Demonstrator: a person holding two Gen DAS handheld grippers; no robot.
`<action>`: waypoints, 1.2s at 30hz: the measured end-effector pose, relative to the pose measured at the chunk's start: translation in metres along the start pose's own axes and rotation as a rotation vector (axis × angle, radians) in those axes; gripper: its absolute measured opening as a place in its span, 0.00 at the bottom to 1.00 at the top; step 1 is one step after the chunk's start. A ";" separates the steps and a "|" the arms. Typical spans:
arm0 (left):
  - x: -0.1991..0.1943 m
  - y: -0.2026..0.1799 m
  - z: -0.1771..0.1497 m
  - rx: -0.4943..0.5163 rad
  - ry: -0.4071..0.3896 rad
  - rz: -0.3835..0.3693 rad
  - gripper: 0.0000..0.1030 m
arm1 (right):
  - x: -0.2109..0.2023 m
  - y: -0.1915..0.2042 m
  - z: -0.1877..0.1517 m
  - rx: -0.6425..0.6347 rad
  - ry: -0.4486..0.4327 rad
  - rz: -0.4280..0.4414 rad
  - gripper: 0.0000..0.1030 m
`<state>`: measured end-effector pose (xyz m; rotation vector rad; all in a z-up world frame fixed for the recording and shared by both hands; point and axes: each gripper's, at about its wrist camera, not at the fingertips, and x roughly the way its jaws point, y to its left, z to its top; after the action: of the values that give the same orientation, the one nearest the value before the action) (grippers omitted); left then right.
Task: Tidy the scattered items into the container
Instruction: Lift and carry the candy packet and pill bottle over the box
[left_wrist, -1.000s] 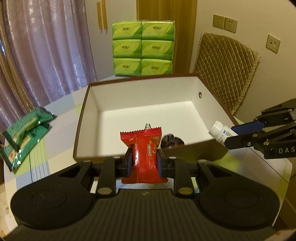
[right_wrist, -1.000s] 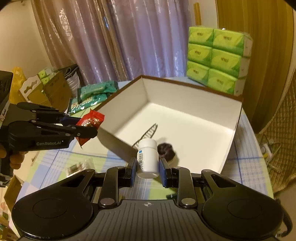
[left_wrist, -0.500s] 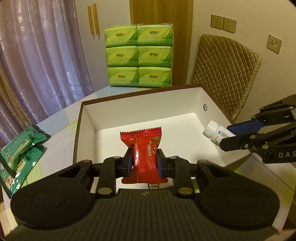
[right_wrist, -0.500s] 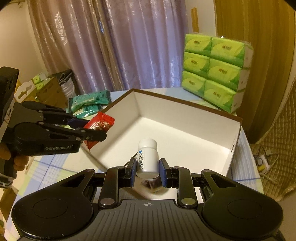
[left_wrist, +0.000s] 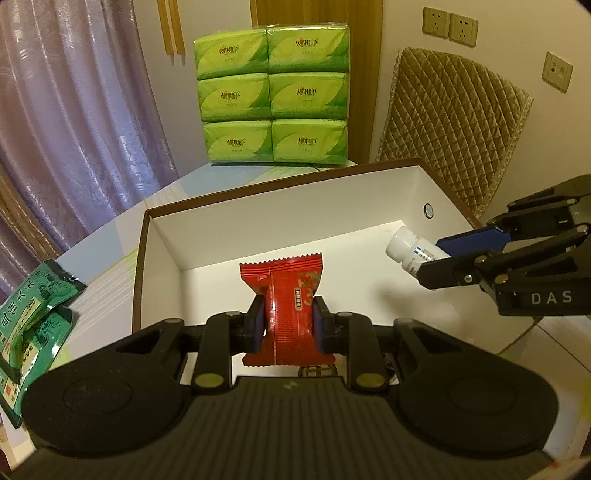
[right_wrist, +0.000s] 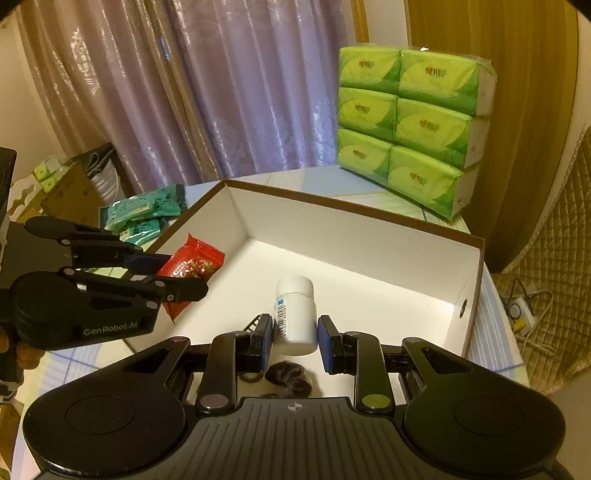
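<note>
Purple curtains (right_wrist: 177, 92) hang behind the table, where the left gripper (left_wrist: 289, 325) clamps a red snack packet (left_wrist: 286, 295) and the right gripper (right_wrist: 295, 341) clamps a white bottle (right_wrist: 295, 310), both over the open white box (right_wrist: 369, 236) ahead.

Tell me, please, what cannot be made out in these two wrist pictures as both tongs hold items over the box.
- Dark clump in the box: right wrist view, half hidden behind the right tongs; identity unclear.
- White bottle label: print too small.
- Red packet: left wrist view, lower end behind the left tongs.
- Green packets: cut off by the left edge.
</note>
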<state>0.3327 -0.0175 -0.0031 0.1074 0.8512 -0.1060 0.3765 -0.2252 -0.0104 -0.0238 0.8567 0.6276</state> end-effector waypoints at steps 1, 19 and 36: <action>0.002 0.000 0.001 0.001 0.003 -0.002 0.21 | 0.002 0.000 0.000 0.003 0.002 -0.002 0.23; 0.080 0.019 0.011 -0.054 0.161 -0.034 0.21 | 0.080 -0.021 0.003 0.097 0.163 -0.035 0.23; 0.125 0.027 0.004 -0.110 0.289 -0.067 0.22 | 0.115 -0.027 0.002 0.122 0.281 -0.059 0.22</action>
<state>0.4207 0.0024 -0.0936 -0.0101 1.1480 -0.1080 0.4478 -0.1891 -0.0971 -0.0272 1.1614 0.5219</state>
